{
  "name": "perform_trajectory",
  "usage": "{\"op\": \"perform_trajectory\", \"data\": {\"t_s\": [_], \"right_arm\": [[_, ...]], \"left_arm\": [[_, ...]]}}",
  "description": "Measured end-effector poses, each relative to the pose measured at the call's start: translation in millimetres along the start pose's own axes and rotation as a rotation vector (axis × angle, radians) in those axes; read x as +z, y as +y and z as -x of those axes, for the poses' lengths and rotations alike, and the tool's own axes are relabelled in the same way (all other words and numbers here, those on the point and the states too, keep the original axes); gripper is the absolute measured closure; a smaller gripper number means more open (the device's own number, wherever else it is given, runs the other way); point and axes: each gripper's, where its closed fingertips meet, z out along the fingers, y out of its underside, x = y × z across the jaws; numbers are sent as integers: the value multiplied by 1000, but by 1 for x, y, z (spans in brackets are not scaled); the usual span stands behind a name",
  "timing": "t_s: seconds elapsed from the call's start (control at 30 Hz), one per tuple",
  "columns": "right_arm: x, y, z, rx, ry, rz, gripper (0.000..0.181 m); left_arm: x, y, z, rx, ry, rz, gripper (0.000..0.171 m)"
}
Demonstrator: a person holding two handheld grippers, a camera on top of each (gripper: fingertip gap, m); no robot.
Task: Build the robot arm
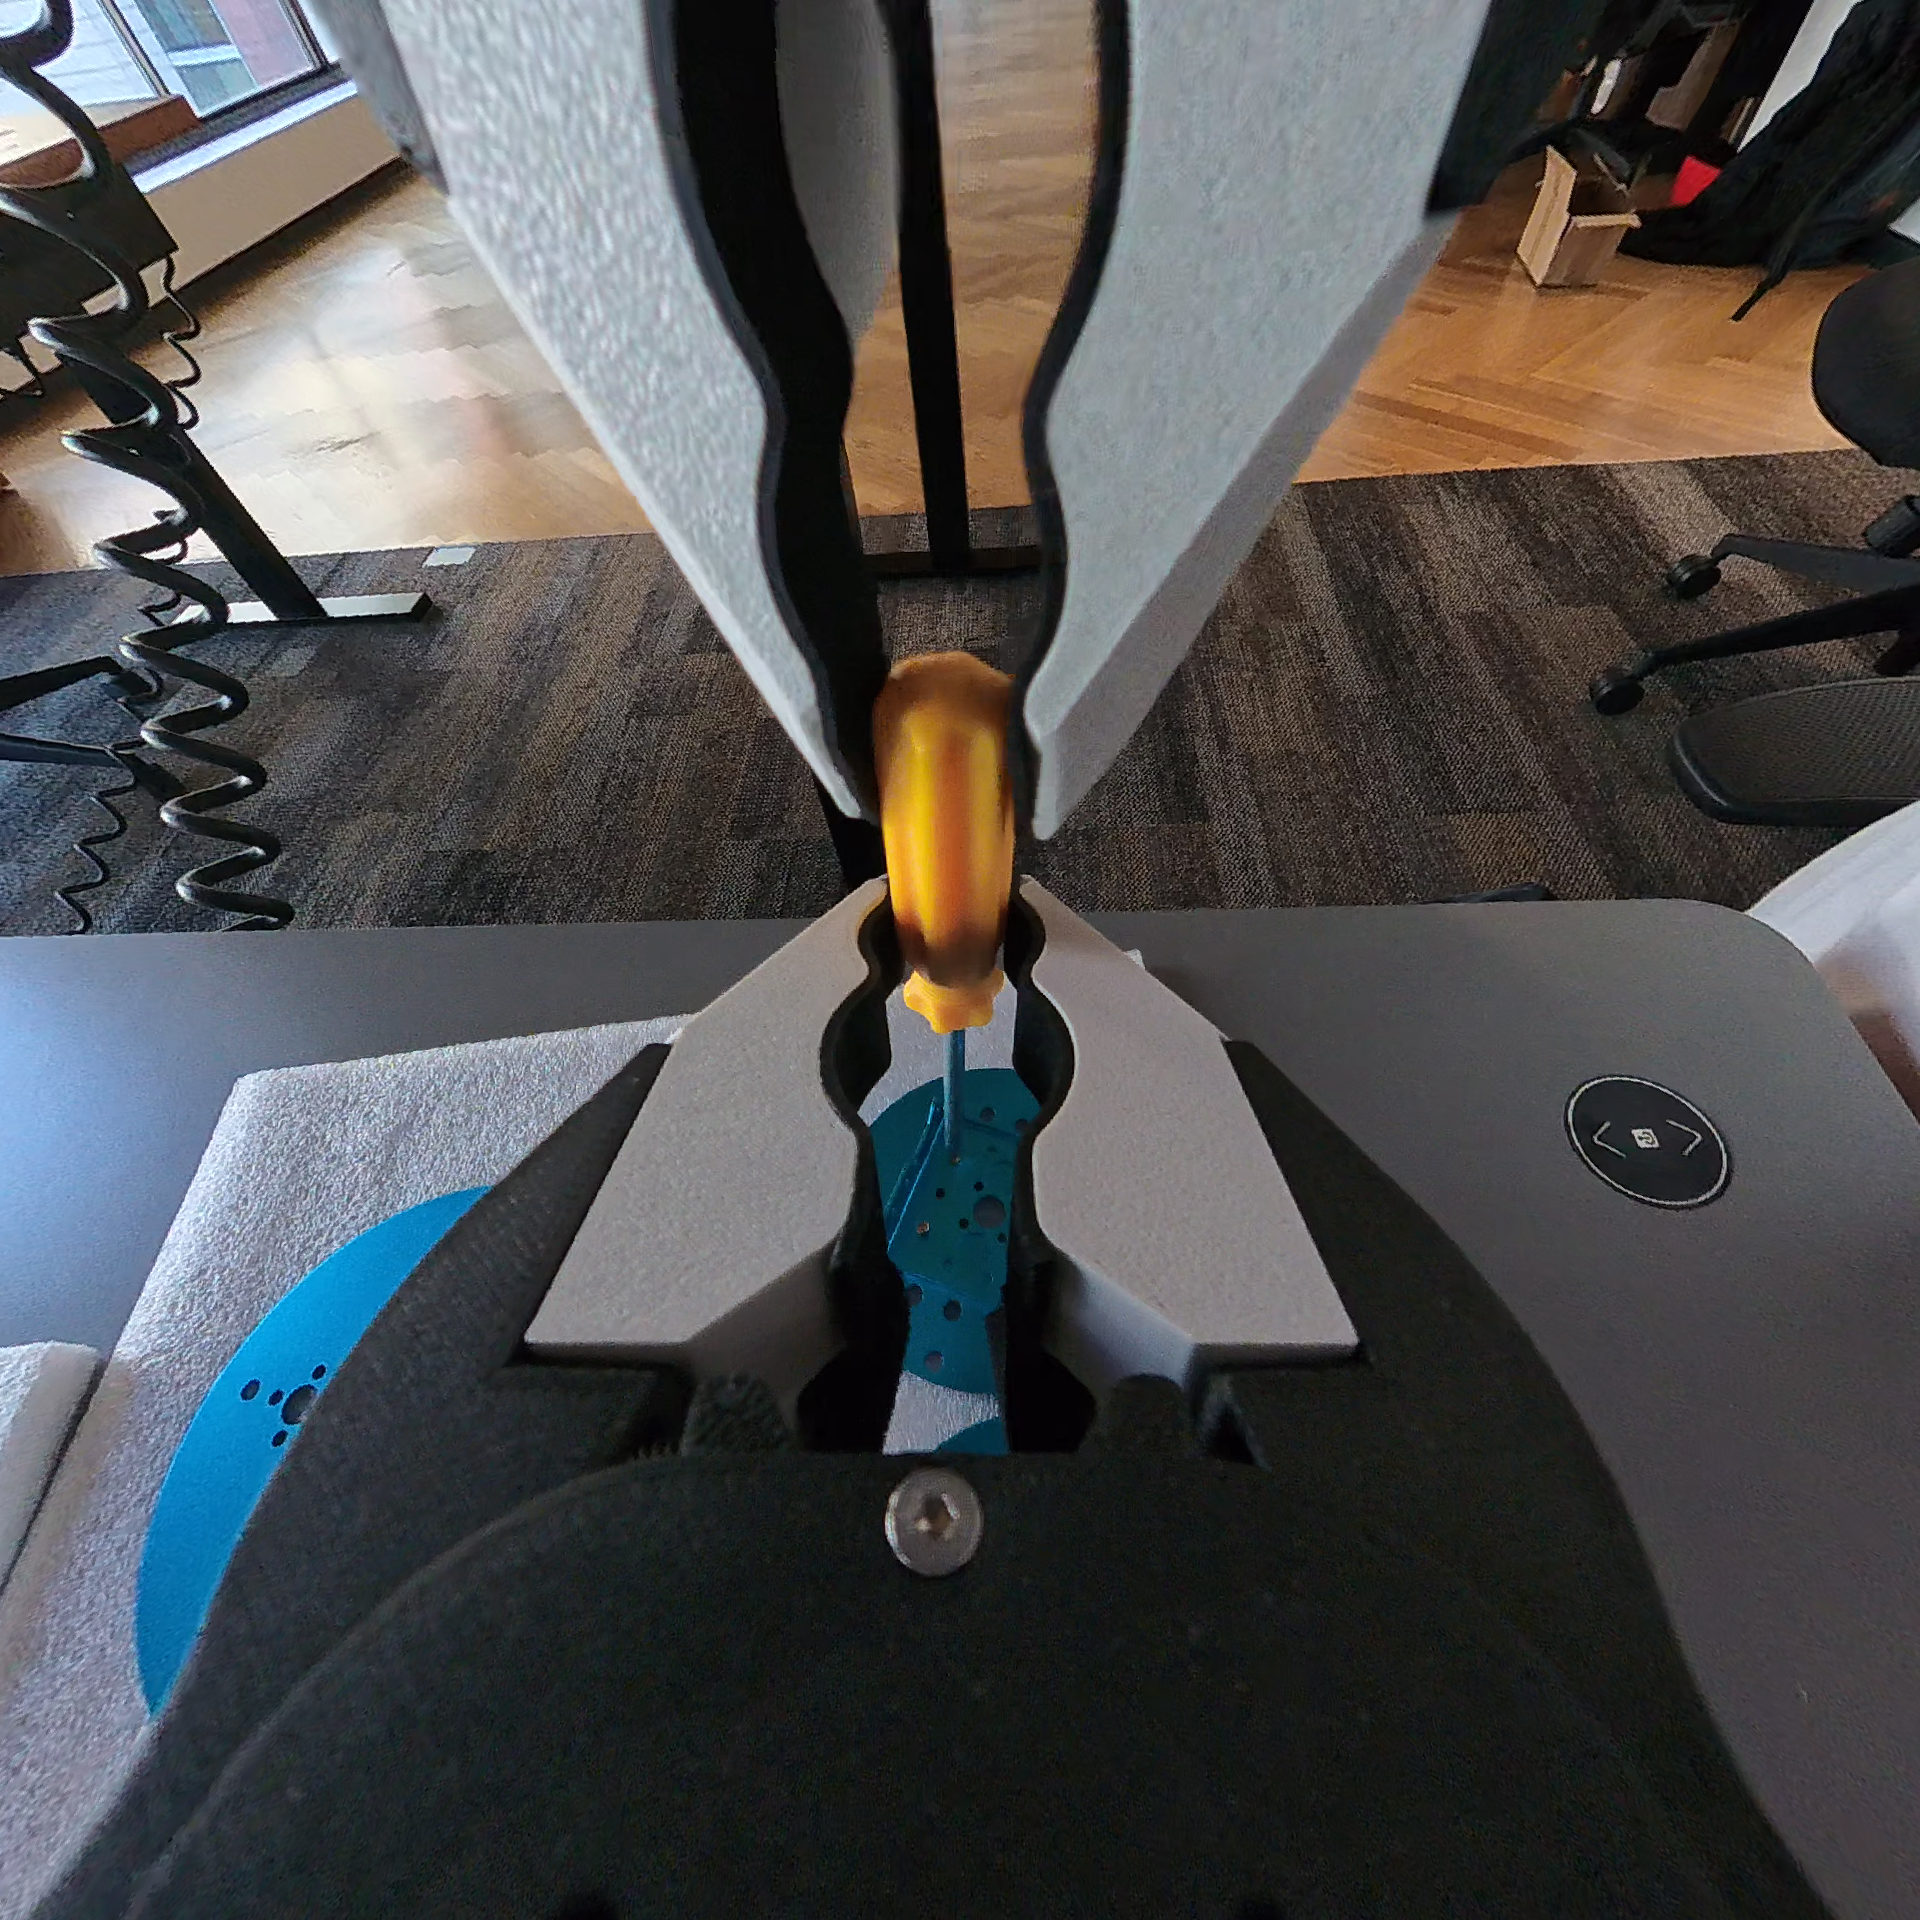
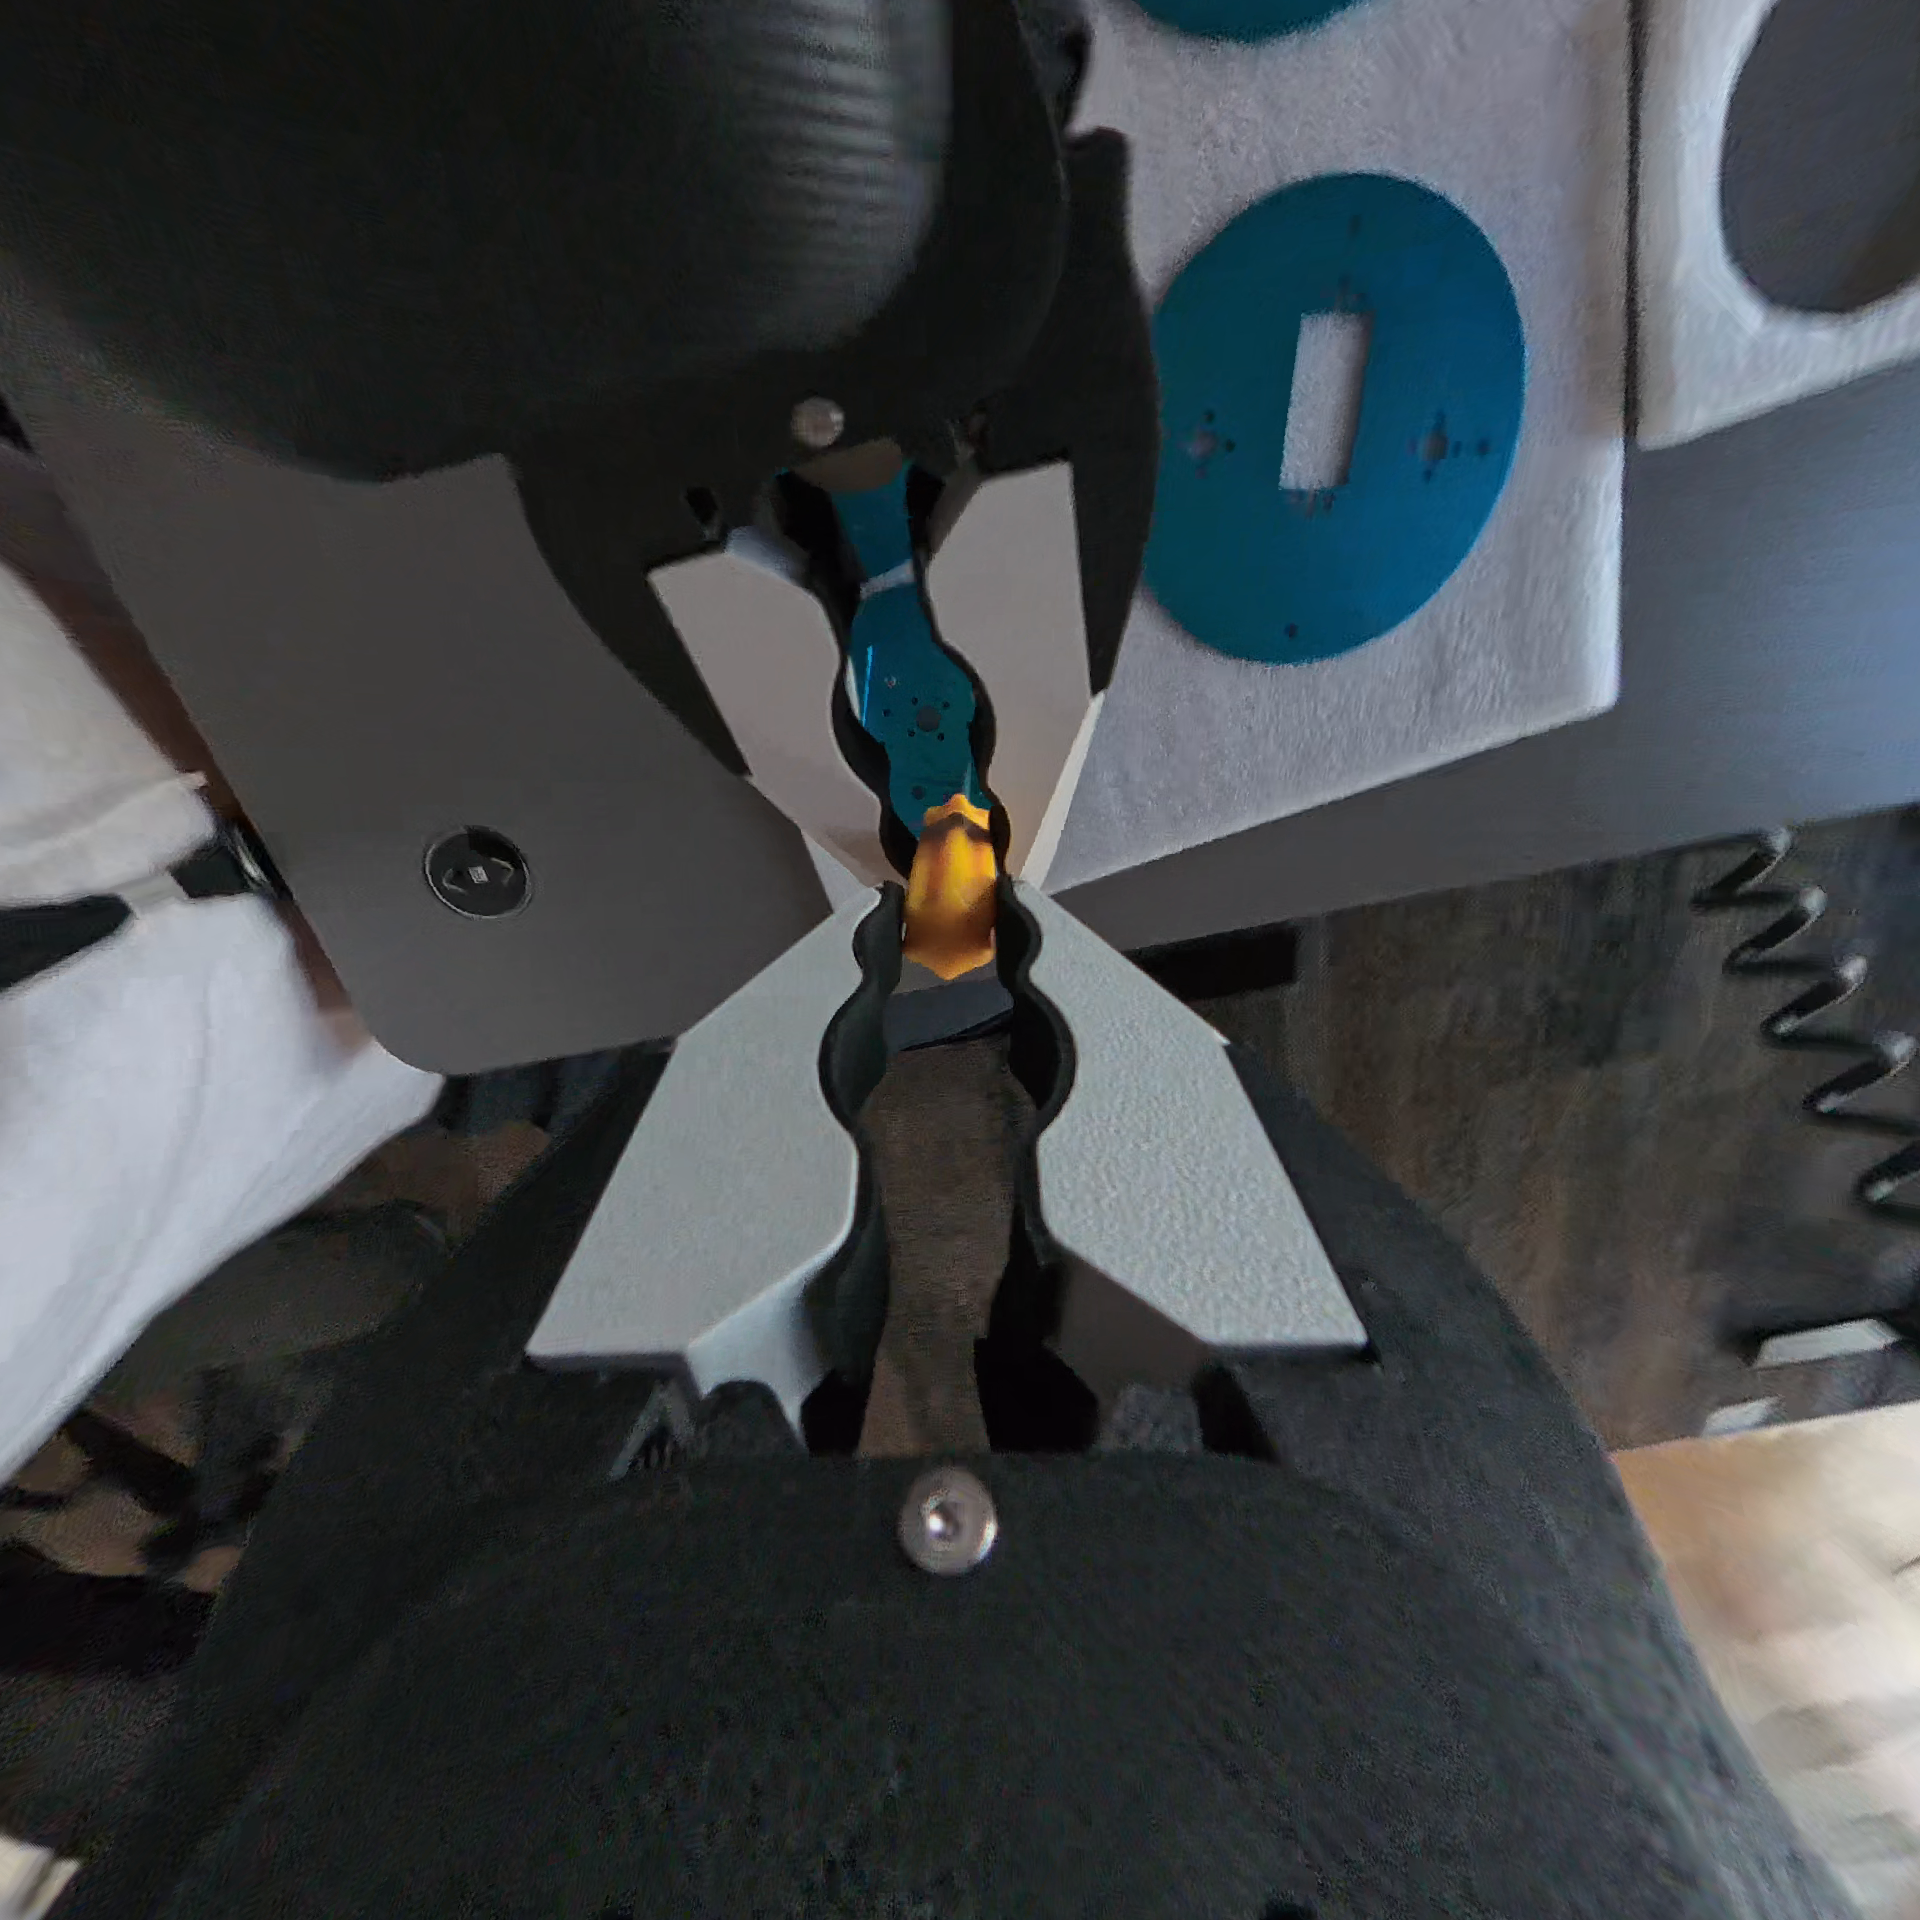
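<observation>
Both the left gripper [image 1: 948, 914] and right gripper [image 2: 945, 904] clench the orange screwdriver [image 1: 943, 821]; uneven pulling could twist its tip off the blue bracket [image 1: 951, 1216].

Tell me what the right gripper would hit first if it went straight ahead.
Probably the left gripper, holding a bracket: its jaws sit almost tip to tip with the right gripper. Depth is unclear.

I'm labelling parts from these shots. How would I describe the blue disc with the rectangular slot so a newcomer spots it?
On the dark grey desk lies a white foam sheet. The blue disc lies flat on it, right of the two grippers meeting at the orange screwdriver handle. Only it has a rectangular cutout in the middle.
</observation>
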Motion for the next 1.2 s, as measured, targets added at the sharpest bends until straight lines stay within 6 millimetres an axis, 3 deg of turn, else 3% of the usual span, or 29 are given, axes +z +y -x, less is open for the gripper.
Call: {"op": "perform_trajectory", "data": {"t_s": [0.1,0.17,0.37,0.47,0.67,0.9,1.07,1.2], "right_arm": [[1,-1,1,-269,34,-18,163],[1,0,2,-300,42,-9,163],[2,2,-3,149,26,17,164],[2,-1,-3,187,33,-25,163],[1,4,-1,-278,13,-15,162],[2,-2,0,-446,37,-41,160],[2,-4,4,-418,-13,-43,164],[3,-7,-2,-138,-11,-31,165]], "left_arm": [[-1,1,-1,2,2,2,155],[-1,1,-1,2,4,1,155],[1,1,2,-8,-14,8,155],[1,1,3,5,-25,13,156],[1,1,1,6,-13,12,157],[1,2,0,10,-2,18,157],[2,2,-1,10,3,19,157],[4,2,3,8,-30,23,159]]}}
